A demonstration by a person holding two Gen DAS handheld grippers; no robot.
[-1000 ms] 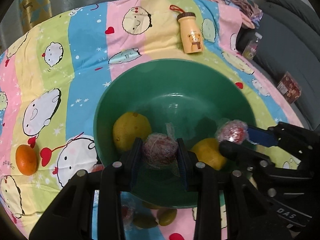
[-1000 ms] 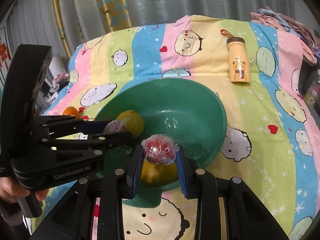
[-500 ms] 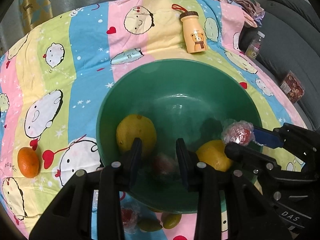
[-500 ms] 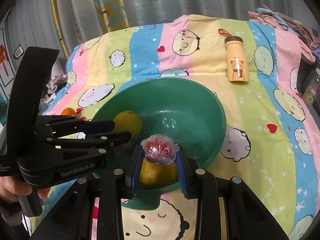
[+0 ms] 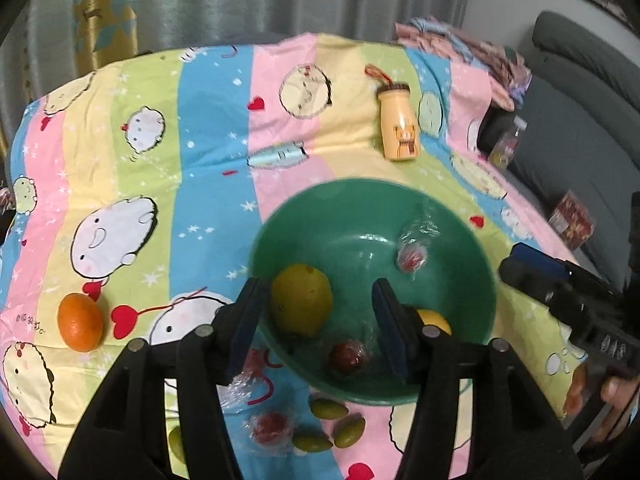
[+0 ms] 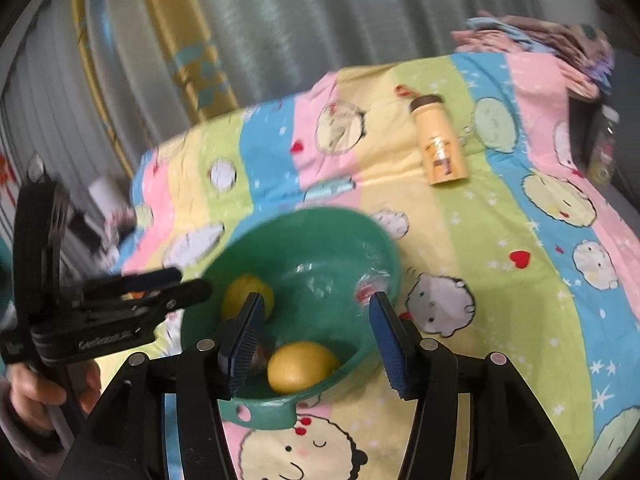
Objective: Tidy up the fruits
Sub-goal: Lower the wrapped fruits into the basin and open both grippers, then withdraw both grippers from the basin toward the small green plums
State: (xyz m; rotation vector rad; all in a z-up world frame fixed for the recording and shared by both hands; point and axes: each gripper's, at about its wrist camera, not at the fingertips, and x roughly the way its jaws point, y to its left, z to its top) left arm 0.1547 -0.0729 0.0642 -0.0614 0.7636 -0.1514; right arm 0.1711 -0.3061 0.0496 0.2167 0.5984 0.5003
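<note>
Bowl (image 5: 472,264) holds 2 lemons (image 5: 302,305); orange (image 5: 80,322) lies left; bottle (image 5: 398,126) behind.

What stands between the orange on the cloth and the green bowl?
Nothing visible does. The orange lies on bare cloth beside the green bowl; only the bowl's rim must be cleared.

Plenty of bare bedsheet (image 5: 208,152) across the upper left of the left wrist view. Lower left is cramped: an orange (image 5: 80,322), wrapped red fruit (image 5: 271,426) and green olives (image 5: 328,410) crowd the green bowl (image 5: 476,248).
</note>
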